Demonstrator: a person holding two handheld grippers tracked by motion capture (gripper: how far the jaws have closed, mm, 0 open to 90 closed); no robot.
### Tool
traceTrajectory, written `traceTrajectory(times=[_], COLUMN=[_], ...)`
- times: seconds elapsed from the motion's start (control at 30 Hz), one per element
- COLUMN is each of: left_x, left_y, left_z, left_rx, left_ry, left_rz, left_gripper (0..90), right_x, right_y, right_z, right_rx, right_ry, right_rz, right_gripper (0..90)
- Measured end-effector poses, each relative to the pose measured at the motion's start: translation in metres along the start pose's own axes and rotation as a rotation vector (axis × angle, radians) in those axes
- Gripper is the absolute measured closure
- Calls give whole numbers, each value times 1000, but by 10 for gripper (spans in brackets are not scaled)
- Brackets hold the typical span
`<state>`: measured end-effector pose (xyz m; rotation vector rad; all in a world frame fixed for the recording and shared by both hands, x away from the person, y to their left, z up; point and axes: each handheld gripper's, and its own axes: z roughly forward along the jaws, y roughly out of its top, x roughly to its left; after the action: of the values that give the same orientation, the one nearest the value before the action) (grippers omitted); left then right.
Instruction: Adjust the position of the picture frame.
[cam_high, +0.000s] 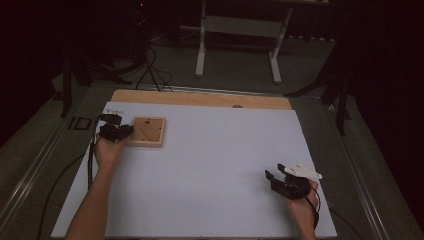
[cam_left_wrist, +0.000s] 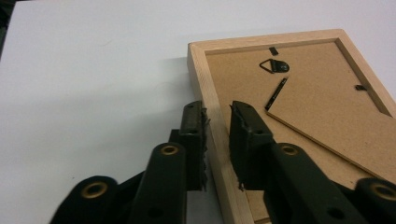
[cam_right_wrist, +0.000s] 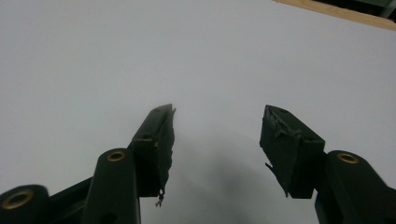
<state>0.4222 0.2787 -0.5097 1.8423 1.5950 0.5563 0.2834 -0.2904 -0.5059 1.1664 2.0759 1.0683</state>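
Tongs on my left (cam_left_wrist: 217, 140) straddle the picture frame's (cam_left_wrist: 299, 102) near rail, narrow gap, not pinching yet; frame lies face-down by the surface's (cam_high: 210, 165) far-left corner. Right tongs (cam_right_wrist: 217, 149) wide, empty, near-right edge, well apart.

**Lighting and picture quality: dim room, lit tabletop**

High view: underexposed overall; surroundings beyond the flat white table sheet (cam_high: 210, 165) fall to near black, corners darkest. The sheet reads pale grey-blue, evenly lit, no glare. Detail soft and grainy.

Left gripper view: brighter. The pale wooden picture frame with brown fibreboard back (cam_left_wrist: 299, 93) is sharp; a soft shadow lies beside its left edge. The black jaws, close to the lens, are slightly blurred.

Right gripper view: even, diffuse light; faint soft shadow on the sheet between the jaws; near parts out of focus.
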Motion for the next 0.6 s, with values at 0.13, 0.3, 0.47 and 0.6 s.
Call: traceTrajectory(times=[0.13, 0.3, 0.47, 0.6], left_x=[-2, -4, -8, -14], left_y=[1, 1, 0, 0], left_z=[0, -1, -1, -2], left_rx=[7, 16, 23, 33], left_ry=[-1, -10, -14, -14], left_rz=[12, 19, 38, 73], left_gripper=[807, 812, 812, 811], right_x=[0, 1, 1, 1], right_y=[0, 0, 1, 1], right_z=[0, 1, 1, 0], right_rx=[1, 2, 1, 0], right_ry=[1, 2, 2, 1], right_rz=[-5, -7, -8, -7], right_gripper=[439, 438, 438, 438])
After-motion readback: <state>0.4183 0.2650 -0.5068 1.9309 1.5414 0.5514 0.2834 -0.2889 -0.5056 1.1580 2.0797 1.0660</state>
